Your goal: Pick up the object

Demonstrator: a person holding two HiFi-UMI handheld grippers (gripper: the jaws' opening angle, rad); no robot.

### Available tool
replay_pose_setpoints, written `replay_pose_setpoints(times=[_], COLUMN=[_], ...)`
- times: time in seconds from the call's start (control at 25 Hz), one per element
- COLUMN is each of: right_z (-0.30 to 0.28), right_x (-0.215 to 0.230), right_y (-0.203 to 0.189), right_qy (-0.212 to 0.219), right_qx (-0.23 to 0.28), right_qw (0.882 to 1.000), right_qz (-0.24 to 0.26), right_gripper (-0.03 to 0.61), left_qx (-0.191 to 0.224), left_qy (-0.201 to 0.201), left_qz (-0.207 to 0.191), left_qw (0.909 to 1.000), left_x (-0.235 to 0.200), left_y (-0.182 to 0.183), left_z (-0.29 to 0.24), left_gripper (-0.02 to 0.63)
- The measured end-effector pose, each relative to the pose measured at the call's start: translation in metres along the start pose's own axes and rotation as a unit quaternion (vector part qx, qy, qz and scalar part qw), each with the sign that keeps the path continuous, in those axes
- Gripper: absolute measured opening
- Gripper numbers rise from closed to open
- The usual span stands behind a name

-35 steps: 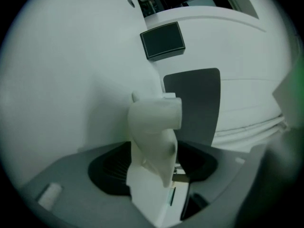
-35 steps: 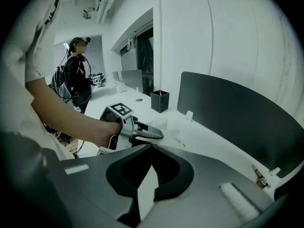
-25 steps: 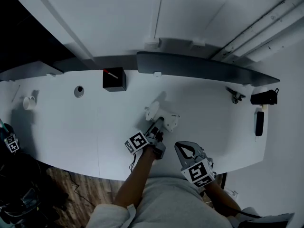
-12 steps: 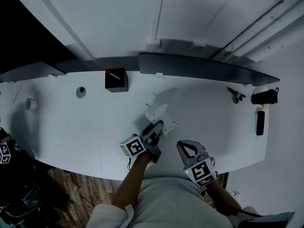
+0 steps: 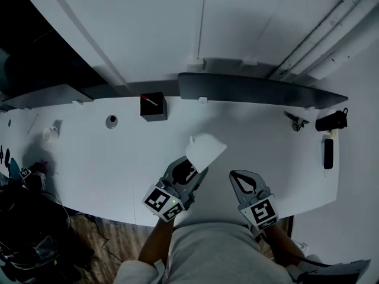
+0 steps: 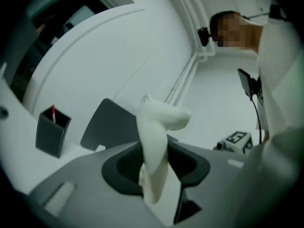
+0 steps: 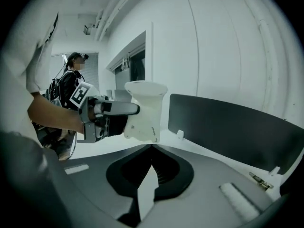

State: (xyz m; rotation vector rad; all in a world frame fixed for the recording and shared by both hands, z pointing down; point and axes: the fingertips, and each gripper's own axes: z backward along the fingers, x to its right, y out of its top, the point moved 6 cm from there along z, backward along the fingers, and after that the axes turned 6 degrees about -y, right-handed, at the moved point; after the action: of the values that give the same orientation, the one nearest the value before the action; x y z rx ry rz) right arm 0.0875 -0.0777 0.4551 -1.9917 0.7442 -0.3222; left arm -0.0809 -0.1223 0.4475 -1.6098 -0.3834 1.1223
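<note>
The left claw (image 5: 194, 168) pinches a white moulded plastic part (image 5: 205, 149) by its lower end; its jaws have just been closing, with the part between them. In the left gripper view the part (image 6: 156, 127) stands up out of the claw (image 6: 154, 164), its rounded top bent to one side. The claw points level, away from the person, and the bare forearm (image 5: 155, 244) stretches straight behind it. The part hangs clear of the white bench (image 5: 89, 158), nearer the person than the black open box (image 5: 153, 106) and to the box's right. The right claw (image 5: 238, 176), farther right of the box, has its jaws pressed together on nothing (image 7: 152, 148) and tilts down toward the bench.
</note>
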Motion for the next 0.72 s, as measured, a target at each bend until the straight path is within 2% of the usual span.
replay_pose_setpoints(times=[0.08,0.12,0.2,0.32,0.36,0.44,0.52,0.64,0.72], right_z=[0.005,0.008,0.016,0.032,0.037,0.045,0.049,0.052,0.053], right_x=[-0.001,-0.002,-0.003,-0.005,-0.004,-0.003,-0.006,-0.016,-0.026], right_y=[0.005,0.007,0.014,0.029,0.032,0.037,0.043,0.05,0.056], right_qy=[0.005,0.009,0.022,0.07,0.1,0.174,0.248,0.357,0.405], right_qx=[0.027,0.042,0.082,0.152,0.158,0.148,0.135,0.114,0.105], right_qw=[1.0,0.999,0.996,0.986,0.982,0.973,0.959,0.927,0.908], right_qz=[0.003,0.009,0.021,-0.001,-0.015,-0.028,-0.026,-0.013,0.011], right_gripper=[0.002,0.002,0.002,0.003,0.009,0.207,0.224,0.226,0.225], left_qx=[-0.014,-0.02,-0.031,-0.046,-0.051,-0.065,-0.08,-0.102,-0.114], left_qy=[-0.019,-0.029,-0.051,-0.092,-0.111,-0.153,-0.201,-0.258,-0.282], left_qz=[-0.075,-0.097,-0.112,-0.096,-0.089,-0.078,-0.074,-0.072,-0.071], left_qw=[0.9969,0.9946,0.9919,0.9901,0.9886,0.9829,0.9736,0.9582,0.9499], left_x=[0.021,0.03,0.045,0.061,0.066,0.077,0.089,0.106,0.115], left_y=[0.016,0.022,0.026,0.025,0.026,0.028,0.031,0.034,0.036], left_z=[0.006,0.009,0.016,0.027,0.031,0.038,0.042,0.043,0.042], left_gripper=[0.156,0.156,0.156,0.155,0.155,0.155,0.153,0.152,0.146])
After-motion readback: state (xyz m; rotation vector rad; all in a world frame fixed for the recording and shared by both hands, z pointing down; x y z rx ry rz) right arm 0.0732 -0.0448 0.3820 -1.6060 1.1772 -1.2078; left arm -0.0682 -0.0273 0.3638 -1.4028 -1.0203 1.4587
